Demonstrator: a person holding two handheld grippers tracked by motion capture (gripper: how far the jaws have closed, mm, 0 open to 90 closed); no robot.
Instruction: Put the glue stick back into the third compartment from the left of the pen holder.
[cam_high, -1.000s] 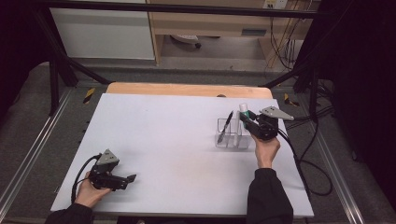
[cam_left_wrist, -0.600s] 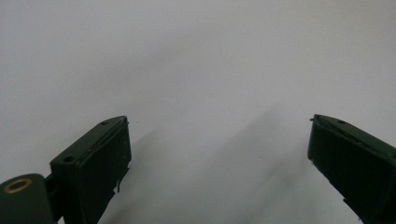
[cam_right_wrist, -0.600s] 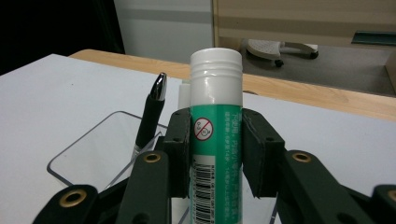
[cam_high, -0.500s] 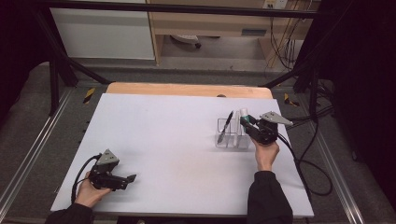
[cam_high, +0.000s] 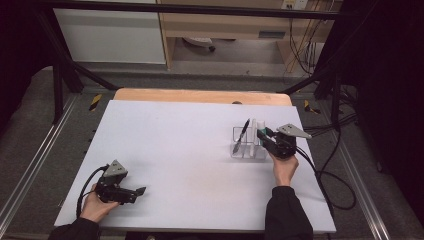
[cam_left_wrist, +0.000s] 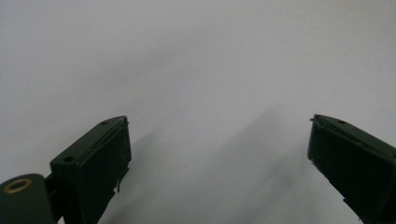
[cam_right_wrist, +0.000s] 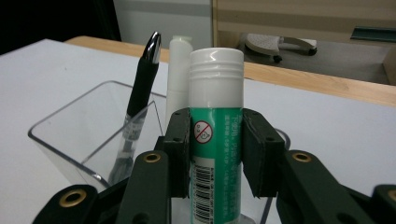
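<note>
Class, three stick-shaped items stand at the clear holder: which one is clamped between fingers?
The green-and-white glue stick, gripped by the right gripper; black pen and white tube stand free.

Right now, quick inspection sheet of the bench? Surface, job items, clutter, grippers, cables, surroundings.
Surface: white table top, bare across the middle; wooden edge at the far side.
Job's things: clear organizer at the right, holding a black pen that leans and a white tube that stands upright; green glue stick, white cap up, upright at the organizer.
Clutter: nothing seen.
Grippers: right gripper shut on the glue stick; left gripper open, nothing between the jaws, low over the near-left table top.
Cables: one black cable trails from the right gripper off the table's right edge; more hang at the far right.
Surroundings: dark frame, grey floor, wooden furniture behind.
</note>
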